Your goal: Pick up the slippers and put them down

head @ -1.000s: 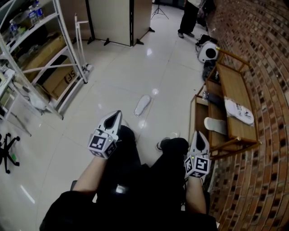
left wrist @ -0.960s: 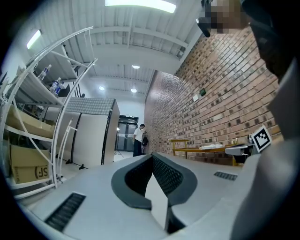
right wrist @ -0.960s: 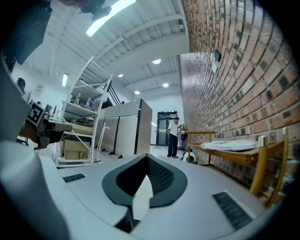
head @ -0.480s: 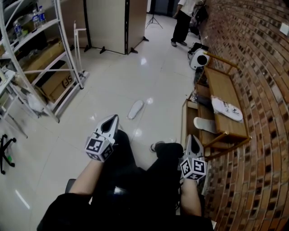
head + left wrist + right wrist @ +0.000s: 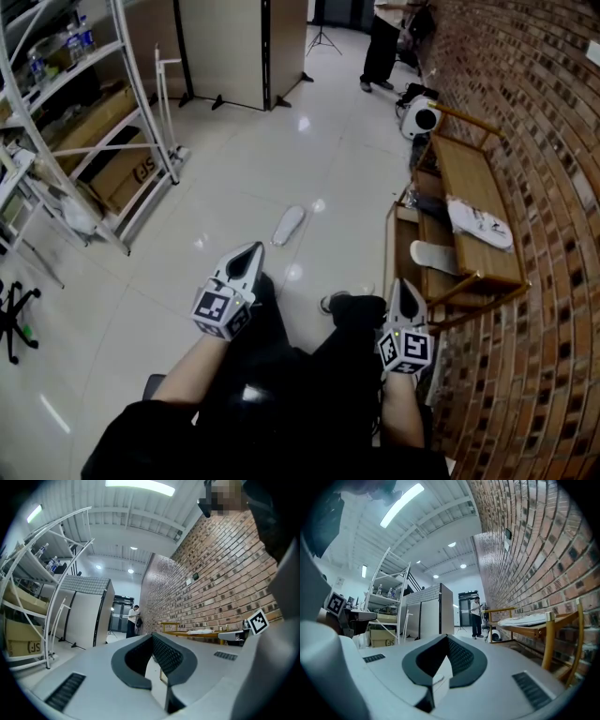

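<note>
Holding both tongs level and clenched on nothing, a person faces a glossy tiled floor (image 5: 234,159). The left tongs (image 5: 247,257) and the right tongs (image 5: 403,289) each show dark ribbed pads pressed together, with no slipper between them.

One pale, flat floor slipper (image 5: 288,225) lies alone on the tiles, well apart from the wooden surface (image 5: 469,173) on its open-room side. Its long axis runs away from the person, and the far end leans slightly toward that surface. It sits ahead of the left tongs and a little to their surface side, so the left hand looks the nearer of the two.

A second pale slipper, the shelf slipper (image 5: 438,256), rests on the lower shelf of the surface, close ahead of the right tongs. A white printed slipper (image 5: 480,223) lies on the smooth wooden top.

All three appear thin and soft-soled, likely to flex if pinched at an edge. The layout would suit slippers waiting to be lifted as well as slippers already set down.
</note>
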`<state>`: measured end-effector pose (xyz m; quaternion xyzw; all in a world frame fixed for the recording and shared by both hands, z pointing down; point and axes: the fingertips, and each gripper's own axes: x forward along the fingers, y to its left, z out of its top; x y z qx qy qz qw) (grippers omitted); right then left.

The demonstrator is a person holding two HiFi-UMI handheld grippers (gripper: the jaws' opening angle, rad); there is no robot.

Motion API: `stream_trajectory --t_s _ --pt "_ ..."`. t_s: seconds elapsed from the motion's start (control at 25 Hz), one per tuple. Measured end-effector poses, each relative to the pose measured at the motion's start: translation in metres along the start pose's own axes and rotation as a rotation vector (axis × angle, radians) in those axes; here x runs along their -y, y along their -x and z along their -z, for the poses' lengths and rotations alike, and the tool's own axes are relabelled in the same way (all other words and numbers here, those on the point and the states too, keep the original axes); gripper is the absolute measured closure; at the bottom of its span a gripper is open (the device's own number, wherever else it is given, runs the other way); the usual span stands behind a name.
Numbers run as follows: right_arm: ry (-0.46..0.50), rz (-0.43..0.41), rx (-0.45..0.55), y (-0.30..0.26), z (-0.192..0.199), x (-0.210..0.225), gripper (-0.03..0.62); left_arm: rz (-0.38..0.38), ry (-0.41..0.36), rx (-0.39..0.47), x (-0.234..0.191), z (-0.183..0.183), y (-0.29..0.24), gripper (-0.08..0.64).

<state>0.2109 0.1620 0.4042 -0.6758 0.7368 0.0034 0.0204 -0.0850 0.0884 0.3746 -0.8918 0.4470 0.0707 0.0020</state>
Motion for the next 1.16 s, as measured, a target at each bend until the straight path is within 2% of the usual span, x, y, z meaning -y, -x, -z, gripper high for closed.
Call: stream_trajectory --t_s 0.16,0.32,0.56,0.76,0.88,1.04,1.16 --pt "0.051 -0.024 -0.013 0.0 0.003 -0.009 0.588 0.002 0.016 -0.004 -0.001 0.004 0.0 0.555" --pt "0.057 -0.021 -0.011 0.0 -0.002 -0.011 0.588 0.005 -0.002 -0.004 -0.003 -0.001 -0.002 0.555" --pt "0.04 -0.024 -0.024 0.001 -0.002 -0.017 0.588 -0.006 0.009 0.018 -0.007 0.002 0.001 0.555" --pt "0.048 -0.046 -0.005 0.001 -0.001 -0.017 0.588 0.03 0.0 0.019 0.004 0.008 -0.002 0.555" --pt "0.04 -0.041 -0.002 0.001 -0.003 -0.015 0.588 0.02 0.019 0.003 0.007 0.005 -0.003 0.555" --pt "0.016 -0.016 -0.019 0.003 -0.006 -0.014 0.588 0.03 -0.003 0.021 0.003 0.009 -0.004 0.555" --pt "0.008 -0.016 -0.021 0.004 -0.007 -0.015 0.588 0.017 0.031 0.003 0.003 0.007 -0.002 0.555"
